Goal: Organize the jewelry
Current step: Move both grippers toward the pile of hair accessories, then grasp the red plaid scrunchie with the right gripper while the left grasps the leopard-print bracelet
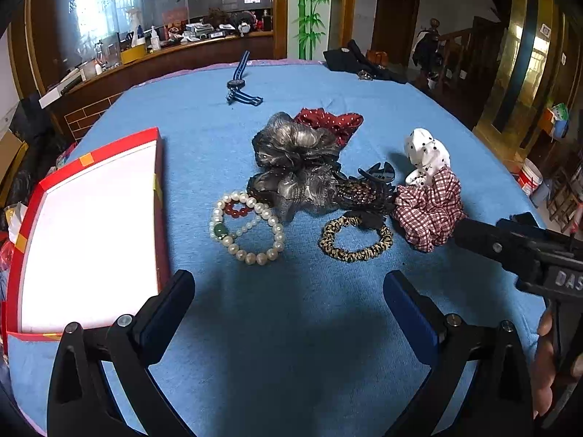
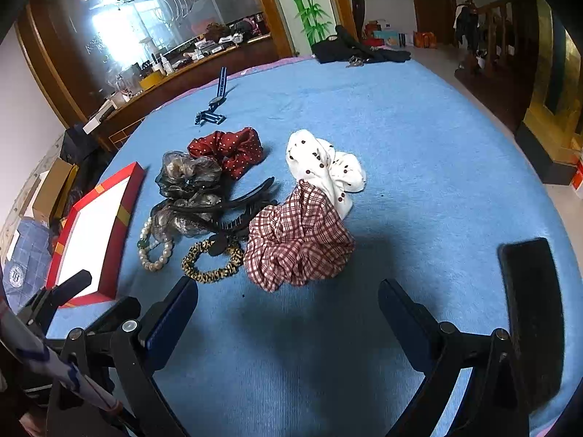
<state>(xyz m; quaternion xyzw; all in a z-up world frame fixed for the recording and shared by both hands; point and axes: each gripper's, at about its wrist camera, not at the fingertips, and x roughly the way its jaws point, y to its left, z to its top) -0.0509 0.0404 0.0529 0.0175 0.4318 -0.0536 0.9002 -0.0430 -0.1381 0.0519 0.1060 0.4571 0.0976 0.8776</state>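
Blue cloth [image 1: 291, 327] is spread over the table w/ a red box [image 1: 87, 233] at left; pearls [image 1: 247, 225], a leopard band [image 1: 355, 238] & scrunchies [image 1: 430, 211] are heaped just right of it. Left gripper [image 1: 289, 302] & right gripper [image 2: 288, 313] are held wide apart above bare cloth, nothing gripped.

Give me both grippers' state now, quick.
Left gripper: open, holding nothing, above the blue cloth.
Right gripper: open, holding nothing, near the plaid scrunchie.
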